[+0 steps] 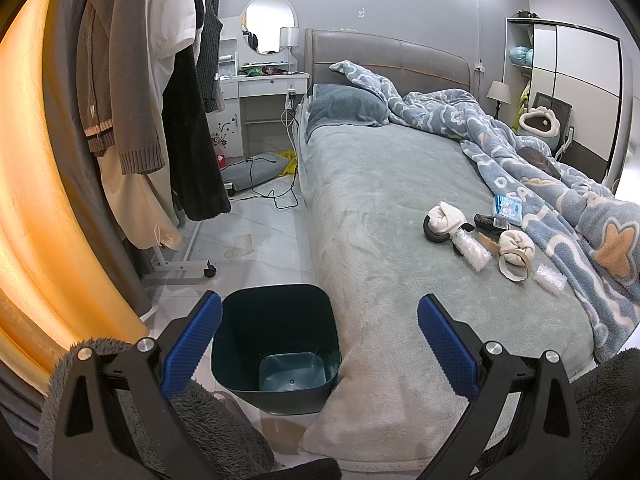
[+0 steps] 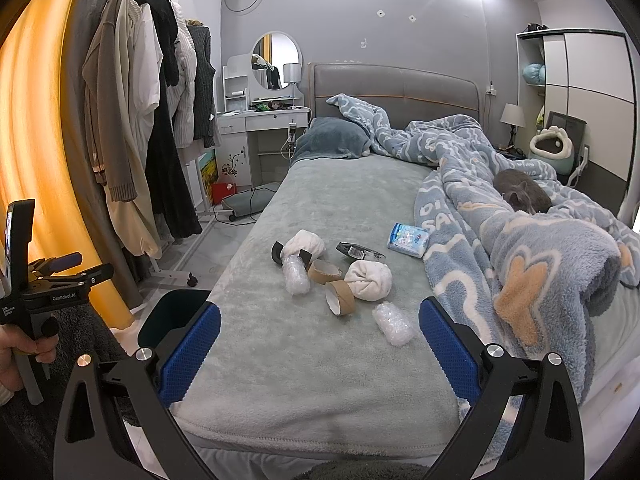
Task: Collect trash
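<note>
Landmark: bed [image 2: 320, 360], grey-green blanket on top, used as reference for everything below.
Left tongs [image 1: 319, 344]: spread wide, nothing held; hung over the bed's foot corner and the bin.
Right tongs [image 2: 320, 350]: spread wide, nothing held; hung over the foot end of the bed, short of the trash cluster.
Bin [image 1: 276, 344]: dark teal, upright on the floor, touching the bed's left foot corner; only its bare bottom is seen inside.
Trash: clustered on the bed's middle, beside the bunched blue quilt [image 2: 540, 264].
Cardboard rings [image 2: 339, 298]: two, lying tilted, touching each other.
Bubble wrap [image 2: 394, 324]: one wad nearest the right tongs, a second wad [image 2: 295, 278] left of the rings.
White wads [image 2: 368, 280]: one touching the rings, another [image 2: 306, 243] further up the bed.
Dark wrapper [image 2: 358, 252]: flat, just past the rings.
Blue packet [image 2: 408, 238]: at the quilt's edge.
Cat [image 2: 522, 196]: grey, curled on the quilt, well apart from the trash.
</note>
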